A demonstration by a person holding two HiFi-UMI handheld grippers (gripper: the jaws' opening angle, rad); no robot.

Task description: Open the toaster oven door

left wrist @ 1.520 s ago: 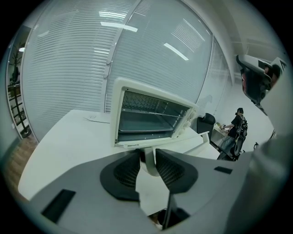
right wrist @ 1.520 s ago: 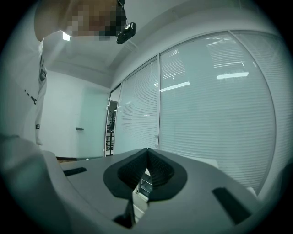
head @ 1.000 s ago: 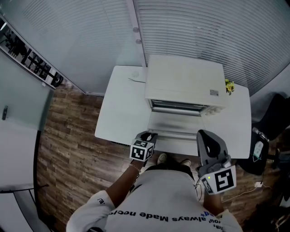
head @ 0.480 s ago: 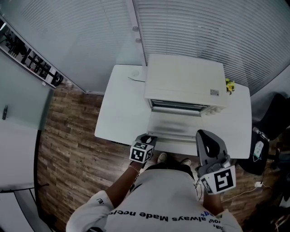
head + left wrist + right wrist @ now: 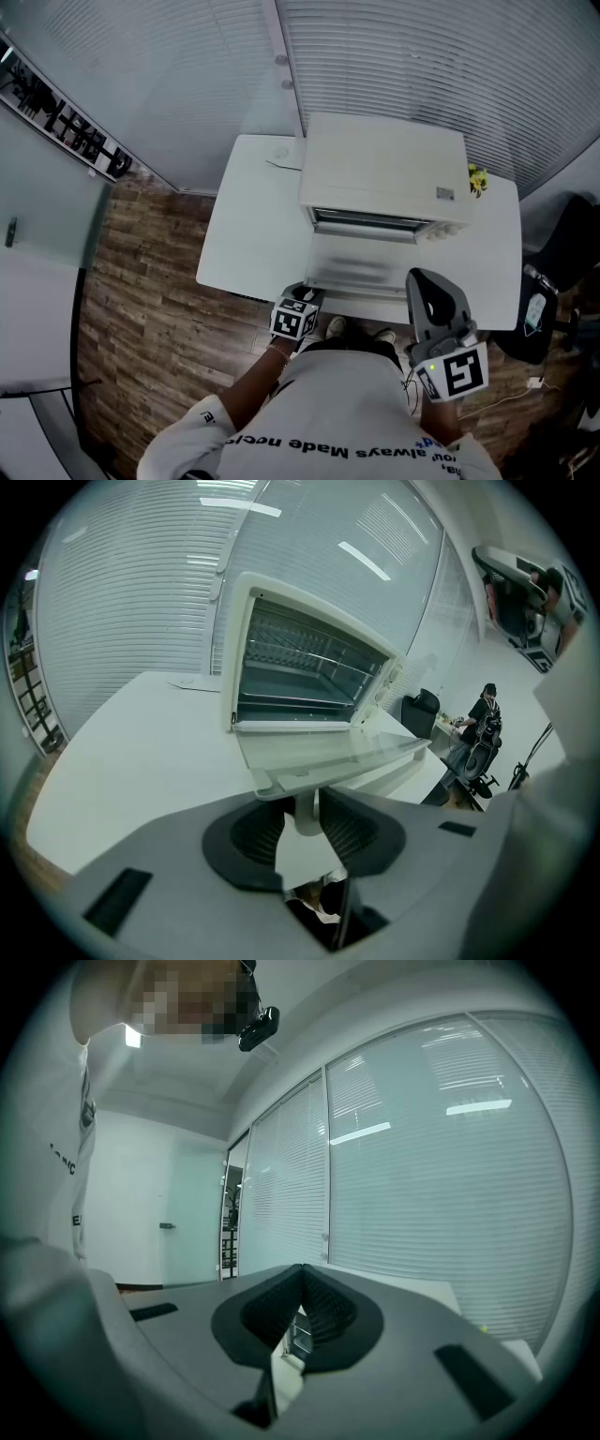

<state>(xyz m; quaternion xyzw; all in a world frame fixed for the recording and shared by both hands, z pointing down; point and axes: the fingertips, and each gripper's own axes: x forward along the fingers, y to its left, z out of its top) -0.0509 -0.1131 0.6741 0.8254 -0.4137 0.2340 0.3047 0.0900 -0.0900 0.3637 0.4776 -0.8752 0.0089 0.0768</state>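
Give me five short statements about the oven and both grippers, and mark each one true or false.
1. The door of the oven is open. True.
2. The left gripper is shut on the door handle. True.
3. The right gripper holds a tray. False: the right gripper has its fingers together on nothing.
4. The oven stands on the floor. False: it stands on the white table.
5. Window blinds hang behind the oven. True.
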